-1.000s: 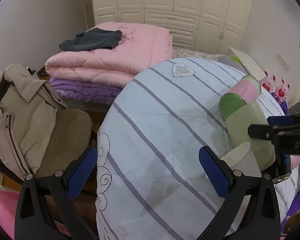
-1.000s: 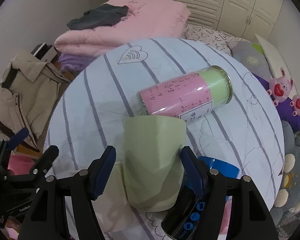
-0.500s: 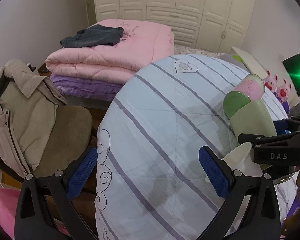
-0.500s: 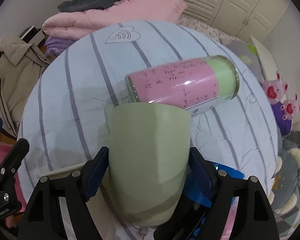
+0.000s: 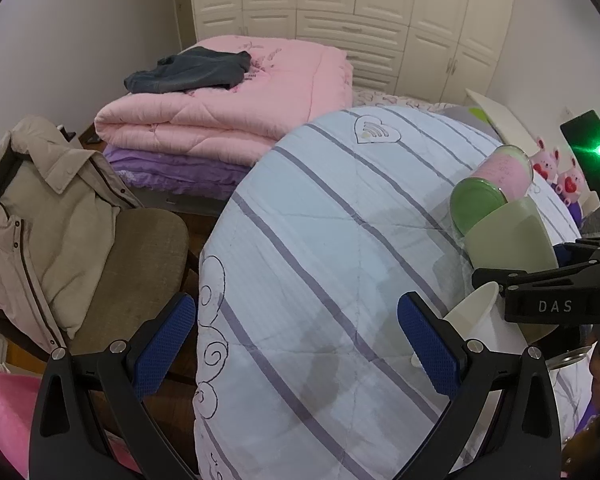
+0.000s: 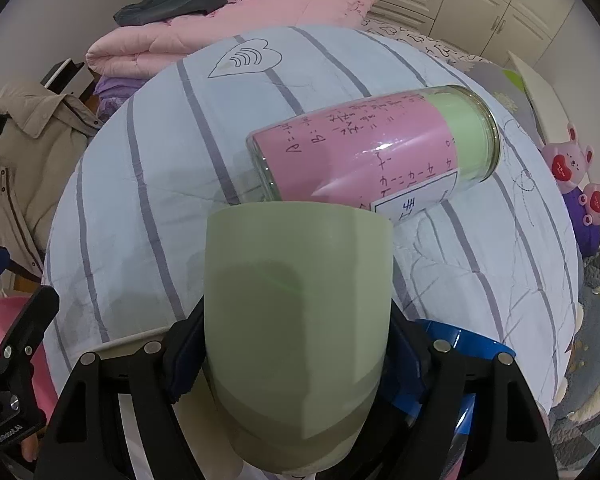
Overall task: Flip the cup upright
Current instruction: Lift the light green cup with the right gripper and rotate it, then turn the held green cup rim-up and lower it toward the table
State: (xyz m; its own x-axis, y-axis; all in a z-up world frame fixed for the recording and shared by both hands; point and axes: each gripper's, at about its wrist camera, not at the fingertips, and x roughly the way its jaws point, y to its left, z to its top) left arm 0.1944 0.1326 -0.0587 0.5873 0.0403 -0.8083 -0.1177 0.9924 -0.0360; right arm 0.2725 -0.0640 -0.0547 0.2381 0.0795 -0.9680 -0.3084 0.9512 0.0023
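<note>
A pale green cup (image 6: 296, 312) fills the right wrist view, its flat base pointing away from the camera. My right gripper (image 6: 296, 356) is shut on the green cup and holds it above the striped quilt (image 6: 148, 168). The cup also shows in the left wrist view (image 5: 508, 240), held by the right gripper (image 5: 540, 280). My left gripper (image 5: 296, 348) is open and empty over the quilt's near edge (image 5: 320, 280). A white cup (image 5: 476, 316) lies on its side by the left gripper's right finger (image 5: 428, 352).
A pink and green glass jar (image 6: 380, 148) lies on its side just beyond the green cup. A blue object (image 6: 460, 344) lies under the right gripper. A chair with a beige jacket (image 5: 32, 216) stands left. Folded pink bedding (image 5: 236, 96) lies behind.
My right gripper has closed on the green cup and lifted it towards the camera, so it looks much larger. The left gripper has barely moved.
</note>
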